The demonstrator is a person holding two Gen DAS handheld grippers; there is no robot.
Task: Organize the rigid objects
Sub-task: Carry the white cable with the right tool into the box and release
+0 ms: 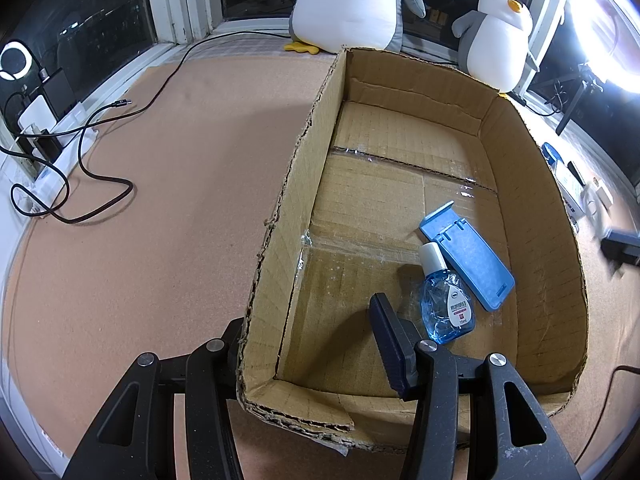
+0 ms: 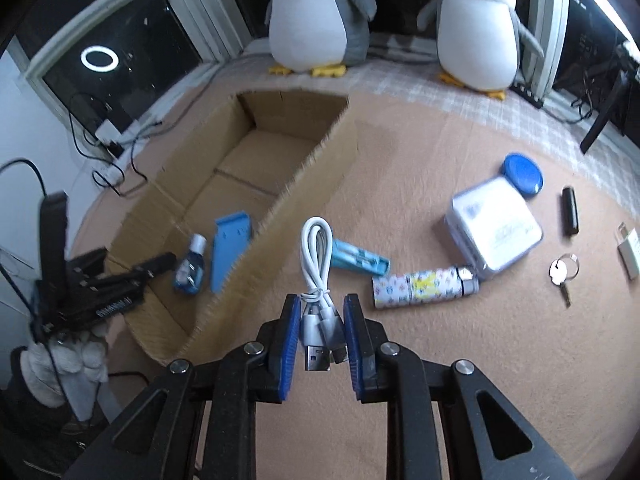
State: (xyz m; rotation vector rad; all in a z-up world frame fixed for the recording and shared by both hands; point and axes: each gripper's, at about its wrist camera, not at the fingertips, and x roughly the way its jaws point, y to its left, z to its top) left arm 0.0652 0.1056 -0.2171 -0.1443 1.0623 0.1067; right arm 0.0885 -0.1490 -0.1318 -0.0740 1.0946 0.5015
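Cardboard box, open-topped, brown, ragged cut rim, sits on tan cork-like mat. Inside box, near its front end: small clear-blue liquid bottle w/ white cap lying flat, touching a flat light-blue plastic stand just beside it; rest of box floor bare cardboard w/ tape seams. L gripper spread wide, straddling box's front-left corner: one finger outside the wall, the blue-padded finger inside, close to bottle but apart from it; nothing held. R gripper narrowed onto a coiled white USB cable, pads clamped on the plug end, loop sticking out fwd; it is outside the box, just beside the box's right wall; whether the loop touches the mat, can't tell. On mat right of box, right-wrist view: light-blue oblong case, patterned white cylinder tube, white square box w/ print, round blue disc, short black stick, silver key on ring, small white adapter. Two plush penguins at far edge by window.
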